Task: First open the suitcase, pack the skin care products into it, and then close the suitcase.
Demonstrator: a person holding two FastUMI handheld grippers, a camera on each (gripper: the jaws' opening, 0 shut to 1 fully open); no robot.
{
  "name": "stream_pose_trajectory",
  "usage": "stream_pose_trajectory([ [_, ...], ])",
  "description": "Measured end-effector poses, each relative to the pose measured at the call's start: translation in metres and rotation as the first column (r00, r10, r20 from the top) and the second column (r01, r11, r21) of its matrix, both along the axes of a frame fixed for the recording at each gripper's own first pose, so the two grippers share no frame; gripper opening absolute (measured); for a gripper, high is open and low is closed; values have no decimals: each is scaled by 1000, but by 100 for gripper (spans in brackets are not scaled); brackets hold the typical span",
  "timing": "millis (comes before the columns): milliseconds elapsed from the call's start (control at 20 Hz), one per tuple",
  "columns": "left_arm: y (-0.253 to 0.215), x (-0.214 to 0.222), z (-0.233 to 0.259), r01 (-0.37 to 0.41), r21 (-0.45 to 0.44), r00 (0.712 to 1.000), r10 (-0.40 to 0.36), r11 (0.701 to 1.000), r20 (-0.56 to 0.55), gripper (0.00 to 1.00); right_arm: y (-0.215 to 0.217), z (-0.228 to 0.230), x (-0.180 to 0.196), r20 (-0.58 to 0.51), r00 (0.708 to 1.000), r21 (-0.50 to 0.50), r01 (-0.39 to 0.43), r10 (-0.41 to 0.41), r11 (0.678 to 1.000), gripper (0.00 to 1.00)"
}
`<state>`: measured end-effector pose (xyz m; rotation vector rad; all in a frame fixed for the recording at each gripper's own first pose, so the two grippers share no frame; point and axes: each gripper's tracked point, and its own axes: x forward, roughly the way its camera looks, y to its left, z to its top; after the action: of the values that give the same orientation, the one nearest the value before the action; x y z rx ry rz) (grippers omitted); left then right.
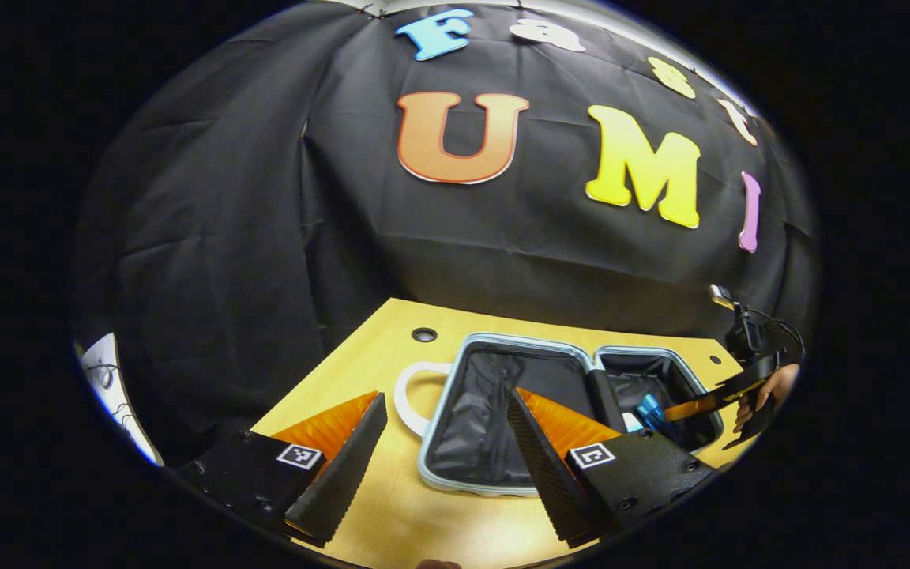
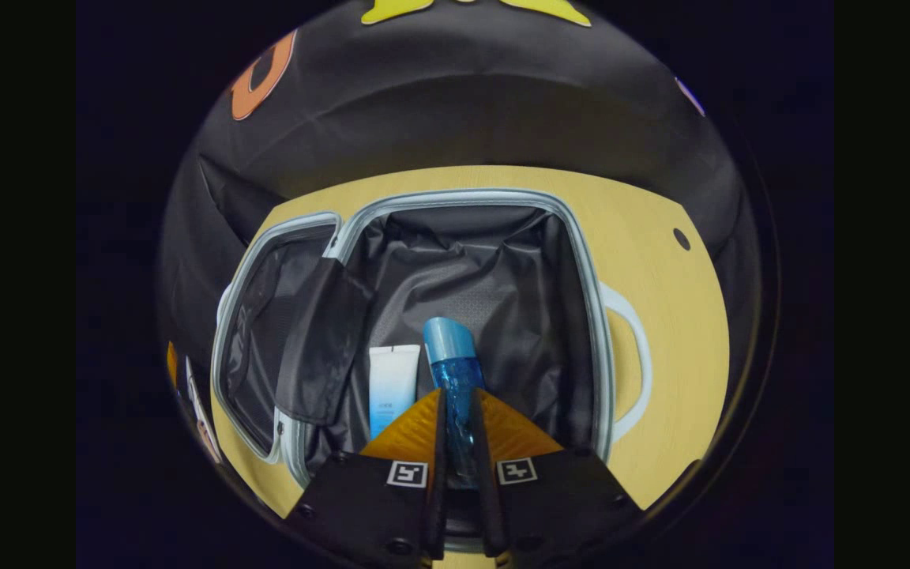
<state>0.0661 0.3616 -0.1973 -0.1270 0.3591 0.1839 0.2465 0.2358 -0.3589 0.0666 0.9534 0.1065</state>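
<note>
Right gripper view: right gripper (image 2: 455, 427) clamped on blue bottle (image 2: 453, 371), low inside open suitcase (image 2: 581, 237).
Bottle: likely hard, slick plastic, light; grip mid-body below cap.
White tube (image 2: 392, 383): lying beside bottle, soft, squeezable.
Left gripper (image 1: 447, 442): spread wide, empty, above table (image 1: 360, 356).
Hidden: bottle's lower end between fingers; contact with lining unclear.

The left gripper (image 1: 443, 454) hung with jaws spread wide, nothing between them; the right gripper (image 2: 455, 427), at its two o'clock, was clamped tight.
</note>
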Motion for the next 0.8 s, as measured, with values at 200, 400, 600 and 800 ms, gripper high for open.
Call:
stream_pose_trajectory([
  [200,37,24,-41,-41,-150,998,32,988,-62,98,-3,19,-20,7,1000,32,8,-9,999,17],
  [400,50,42,-88,-74,-339,989,26,938,-144,97,-15,75,-48,126,992,54,-31,24,998,25],
  [600,43,50,-121,-109,-536,983,13,837,-181,96,-42,131,-89,228,973,47,-38,26,998,64],
  [800,42,57,-129,-125,-631,985,19,765,-173,91,-66,170,-131,297,955,32,7,-16,999,72],
])
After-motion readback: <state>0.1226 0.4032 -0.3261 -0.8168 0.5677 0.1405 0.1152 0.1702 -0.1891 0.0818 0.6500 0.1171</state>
